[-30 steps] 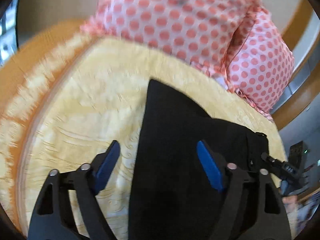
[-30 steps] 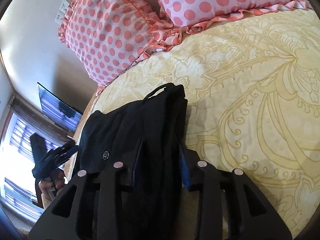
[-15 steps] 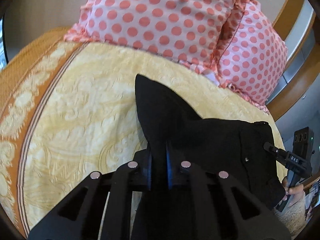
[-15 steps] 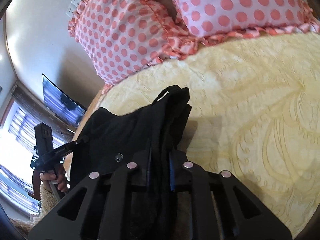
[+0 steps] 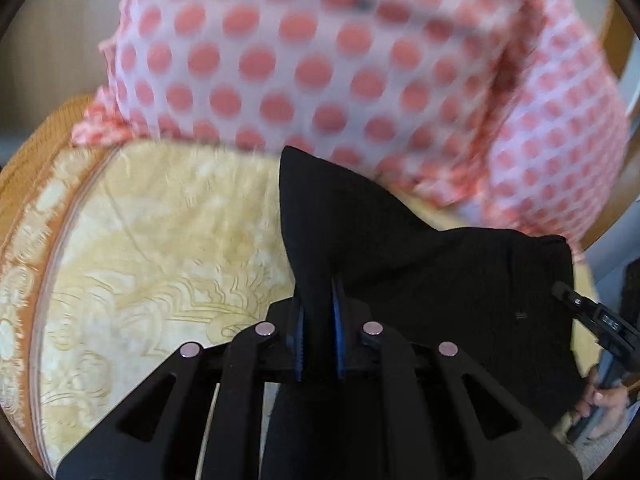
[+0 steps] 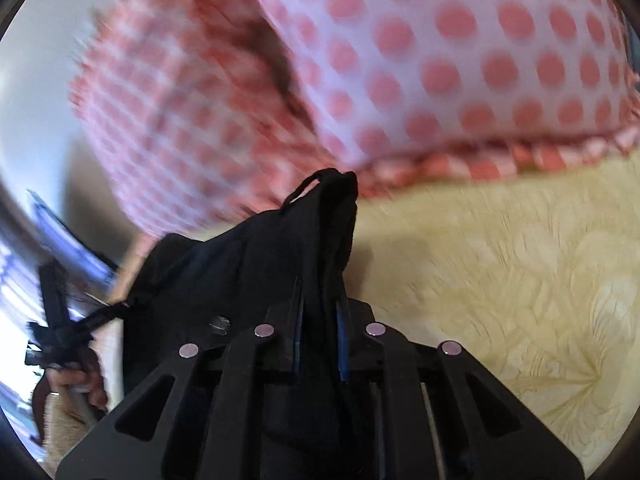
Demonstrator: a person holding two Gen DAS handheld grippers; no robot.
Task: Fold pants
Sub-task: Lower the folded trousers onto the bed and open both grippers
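We had the left gripper [image 5: 318,334] and the right gripper [image 6: 320,334] each clamped on an edge of the black pants [image 5: 440,280], lifted above the yellow bedspread [image 5: 160,248]. The cloth looked soft and limp, so holding the corners seemed best.

We see bright daylight from the window [image 6: 16,292], heavy motion blur on the polka-dot pillows [image 5: 320,64], fisheye bending and dark vignetted corners.

A yellow patterned bed [image 5: 152,248] carries black pants [image 5: 460,280] and polka-dot pillows [image 5: 320,60].
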